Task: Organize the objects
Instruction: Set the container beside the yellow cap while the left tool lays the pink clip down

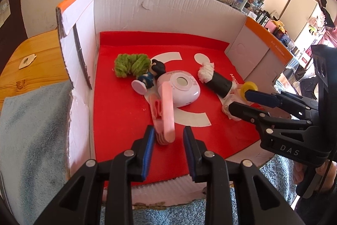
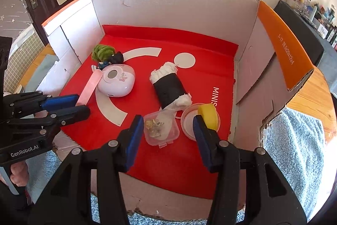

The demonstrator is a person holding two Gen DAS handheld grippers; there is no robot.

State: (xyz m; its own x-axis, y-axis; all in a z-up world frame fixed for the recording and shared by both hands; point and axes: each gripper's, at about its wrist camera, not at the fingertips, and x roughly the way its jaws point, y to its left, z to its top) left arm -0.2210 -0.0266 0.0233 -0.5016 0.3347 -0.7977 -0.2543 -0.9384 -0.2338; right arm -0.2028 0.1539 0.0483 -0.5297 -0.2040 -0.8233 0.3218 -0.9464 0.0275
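While everything sits inside the white cardboard box [image 2: 168, 3] on its red liner [image 2: 168, 157], we start on the left with the green fuzzy ball [image 2: 102, 52], tucked near the box's left wall. Touching it is a little figurine [image 1: 150, 75] with black hair, lying on its side against the pink round gadget [image 2: 117, 82].

A pink clip [image 1: 166, 115] leans across the front of that gadget and runs toward our left gripper [image 1: 168, 136]. Its jaws are spread apart with the clip's near end sitting in the gap, and neither blue pad looks pressed on it, so nothing is gripped there.

Moving to the middle, the black and white roll [image 2: 170, 85] lies diagonally on the liner, apart from the pink gadget. Just in front of it is a clear plastic case [image 2: 161, 128] with small gold bits inside, and right beside that a round clear tub [image 2: 189, 125] with a yellow piece [image 2: 208, 115] resting on its rim.

Our right gripper [image 2: 166, 134] hangs wide open over the case, holding nothing. On the far right a grey-blue towel [image 2: 294, 144] covers the wooden table [image 2: 311, 94].
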